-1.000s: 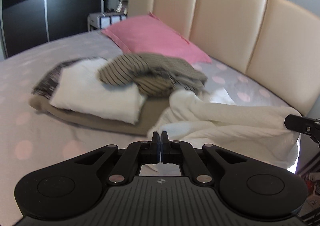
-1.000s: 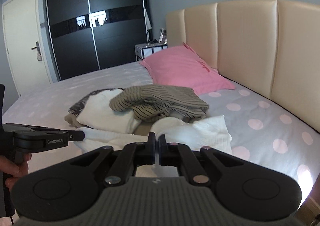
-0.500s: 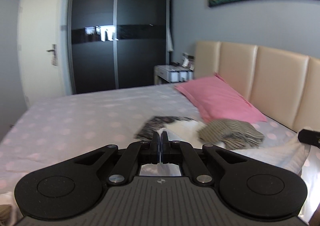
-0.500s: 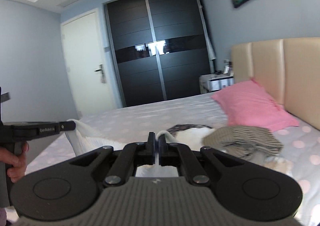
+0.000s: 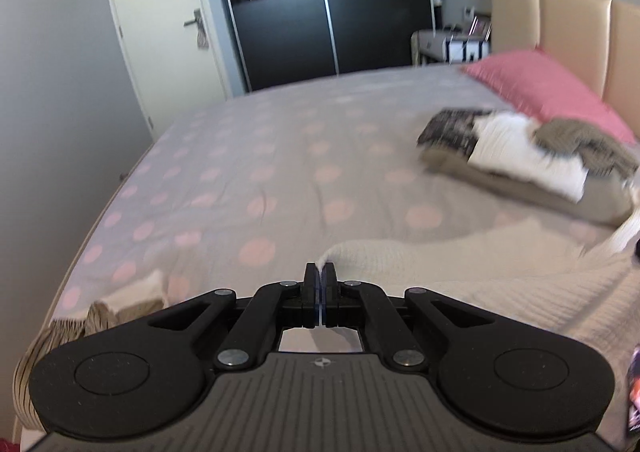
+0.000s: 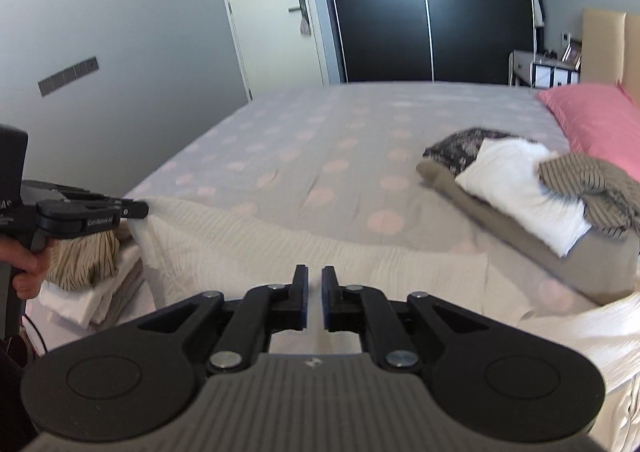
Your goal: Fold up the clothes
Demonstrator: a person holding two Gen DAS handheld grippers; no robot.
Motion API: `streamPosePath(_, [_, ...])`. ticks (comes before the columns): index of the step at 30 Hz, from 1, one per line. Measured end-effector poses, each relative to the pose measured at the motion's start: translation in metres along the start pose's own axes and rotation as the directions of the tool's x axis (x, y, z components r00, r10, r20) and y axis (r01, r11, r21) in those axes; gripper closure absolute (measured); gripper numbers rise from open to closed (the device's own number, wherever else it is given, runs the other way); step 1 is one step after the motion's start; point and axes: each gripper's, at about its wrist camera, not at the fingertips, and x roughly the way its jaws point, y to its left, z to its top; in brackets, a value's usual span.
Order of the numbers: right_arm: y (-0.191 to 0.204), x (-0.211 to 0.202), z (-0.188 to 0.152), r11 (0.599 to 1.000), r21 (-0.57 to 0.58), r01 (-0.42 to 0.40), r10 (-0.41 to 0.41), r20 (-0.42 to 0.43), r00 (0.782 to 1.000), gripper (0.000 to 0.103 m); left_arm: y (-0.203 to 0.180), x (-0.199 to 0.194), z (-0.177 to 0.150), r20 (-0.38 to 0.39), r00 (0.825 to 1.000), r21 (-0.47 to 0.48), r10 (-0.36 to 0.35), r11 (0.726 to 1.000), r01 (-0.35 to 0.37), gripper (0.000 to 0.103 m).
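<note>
My left hand-held gripper (image 5: 320,270) is clamped on 1 corner of the cream ribbed garment (image 6: 280,252), while my right hand-held gripper (image 6: 314,280) is opening with nothing between its pads. With only that 1 corner pinned, the freed side could slump and crease. The garment looks soft and wrinkled, spread across the bed (image 6: 320,139) near its front edge.

Black linked fingers with silver pivot screws are seen on the right gripper (image 6: 314,280), behind them a ribbed grey body
</note>
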Motion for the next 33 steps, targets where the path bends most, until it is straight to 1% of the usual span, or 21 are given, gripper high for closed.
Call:
streamPosePath(1, [-0.001,0.004,-0.002,1.0,0.002,0.001,-0.001,-0.016,1.0,0.093,0.004,0.007,-0.008,-0.029,1.0,-0.006,-0.005,1.0,0.005,0.103])
streamPosePath(2, [-0.003,0.005,-0.005,1.0,0.005,0.014,-0.014,-0.02,1.0,0.089,0.009,0.013,-0.016,-0.059,0.998,-0.014,-0.012,1.0,0.011,0.103])
streamPosePath(3, [-0.006,0.005,-0.008,1.0,0.007,0.026,-0.026,-0.024,0.999,0.083,0.014,0.016,-0.024,-0.079,0.997,-0.021,-0.021,1.0,0.019,0.102])
streamPosePath(5, [-0.014,0.007,-0.014,0.998,0.02,0.06,-0.059,-0.034,0.998,0.078,0.021,0.019,-0.038,-0.102,0.994,-0.021,-0.029,0.999,0.027,0.1])
streamPosePath(6, [-0.02,0.007,-0.016,0.996,0.034,0.08,-0.079,-0.045,0.996,0.078,0.021,0.017,-0.042,-0.102,0.994,-0.007,-0.025,1.0,0.024,0.098])
streamPosePath(8, [-0.03,0.008,-0.021,0.991,0.058,0.122,-0.118,-0.067,0.991,0.078,0.02,0.013,-0.049,-0.098,0.995,0.008,-0.035,0.999,0.036,0.085])
streamPosePath(11, [-0.043,0.015,-0.029,0.983,0.057,0.177,-0.171,-0.103,0.98,0.077,0.01,0.009,-0.057,-0.087,0.993,0.028,-0.085,0.996,0.088,0.081])
streamPosePath(12, [-0.045,0.017,-0.033,0.984,0.051,0.172,-0.165,-0.113,0.98,0.076,0.005,0.007,-0.061,-0.084,0.991,0.042,-0.107,0.993,0.111,0.08])
streamPosePath(13, [-0.047,0.018,-0.038,0.985,0.044,0.167,-0.16,-0.123,0.979,0.074,-0.001,0.003,-0.065,-0.083,0.988,0.06,-0.13,0.989,0.135,0.076])
streamPosePath(14, [-0.05,0.019,-0.042,0.986,0.038,0.162,-0.155,-0.134,0.979,0.068,-0.008,-0.001,-0.07,-0.081,0.985,0.078,-0.154,0.984,0.16,0.071])
streamPosePath(15, [-0.052,0.021,-0.046,0.987,0.031,0.156,-0.15,-0.144,0.978,0.065,-0.014,-0.005,-0.075,-0.081,0.981,0.097,-0.177,0.978,0.185,0.067])
streamPosePath(16, [-0.052,0.023,-0.055,0.989,0.008,0.145,-0.142,-0.153,0.978,0.065,-0.022,-0.008,-0.081,-0.082,0.976,0.119,-0.2,0.971,0.209,0.058])
streamPosePath(17, [-0.053,0.026,-0.063,0.991,-0.015,0.133,-0.134,-0.163,0.978,0.064,-0.03,-0.011,-0.088,-0.087,0.971,0.144,-0.222,0.962,0.233,0.054])
streamPosePath(20, [-0.054,0.034,-0.091,0.99,-0.101,0.098,-0.118,-0.214,0.97,0.064,-0.058,-0.017,-0.112,-0.116,0.949,0.227,-0.292,0.923,0.312,0.054])
streamPosePath(22, [-0.053,0.036,-0.11,0.98,-0.183,0.073,-0.117,-0.24,0.964,0.064,-0.075,-0.018,-0.128,-0.129,0.933,0.273,-0.335,0.893,0.358,0.054])
streamPosePath(25, [-0.054,0.037,-0.139,0.958,-0.284,0.047,-0.13,-0.28,0.951,0.064,-0.098,-0.017,-0.152,-0.157,0.909,0.332,-0.387,0.846,0.418,0.055])
streamPosePath(27, [-0.055,0.038,-0.156,0.934,-0.355,0.038,-0.151,-0.297,0.943,0.064,-0.111,-0.017,-0.166,-0.187,0.886,0.367,-0.424,0.807,0.463,0.054])
streamPosePath(28, [-0.055,0.039,-0.163,0.922,-0.386,0.029,-0.156,-0.303,0.94,0.064,-0.118,-0.015,-0.173,-0.205,0.881,0.386,-0.426,0.792,0.473,0.055])
streamPosePath(30, [-0.055,0.044,-0.176,0.9,-0.437,0.011,-0.166,-0.32,0.933,0.065,-0.131,-0.012,-0.186,-0.23,0.88,0.42,-0.415,0.774,0.474,0.055])
streamPosePath(33, [-0.05,0.051,-0.193,0.848,-0.53,-0.021,-0.177,-0.32,0.931,0.065,-0.146,-0.006,-0.2,-0.249,0.893,0.474,-0.376,0.756,0.451,0.055])
